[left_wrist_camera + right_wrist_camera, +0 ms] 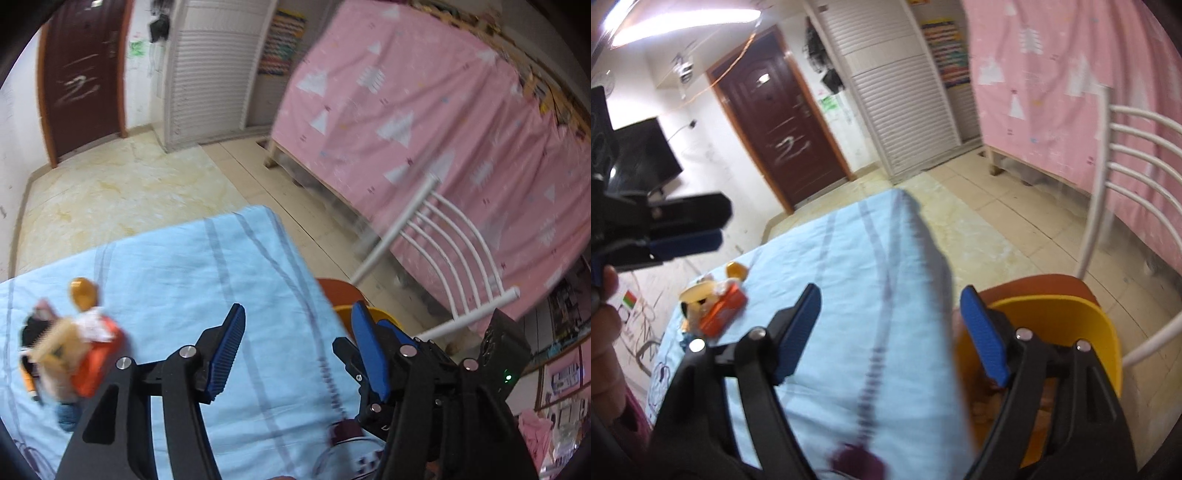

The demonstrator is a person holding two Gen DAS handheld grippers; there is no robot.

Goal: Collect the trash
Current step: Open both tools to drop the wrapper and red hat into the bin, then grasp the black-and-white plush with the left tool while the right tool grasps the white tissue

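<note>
A small heap of trash lies on the light-blue tablecloth [177, 266]: an orange carton [99, 354], a tan wrapper [55, 350] and an orange lid [84, 293]. My left gripper [301, 347] hovers open to the right of the heap, with nothing between its blue pads. In the right wrist view the same carton [724, 314] sits at the left on the cloth [857, 258]. My right gripper [892, 332] is open and empty, straddling the table's right edge. A yellow bin [1071, 321] with brownish scraps inside stands under its right finger. The left gripper [724, 225] shows side-on at the far left.
The bin rests on an orange chair seat [1052, 282] with a white barred back [443, 240]. A pink patterned curtain [406, 110] hangs on the right. Beyond the tiled floor are a brown door [783, 122], a white louvred cabinet [905, 92] and a dark screen [642, 158].
</note>
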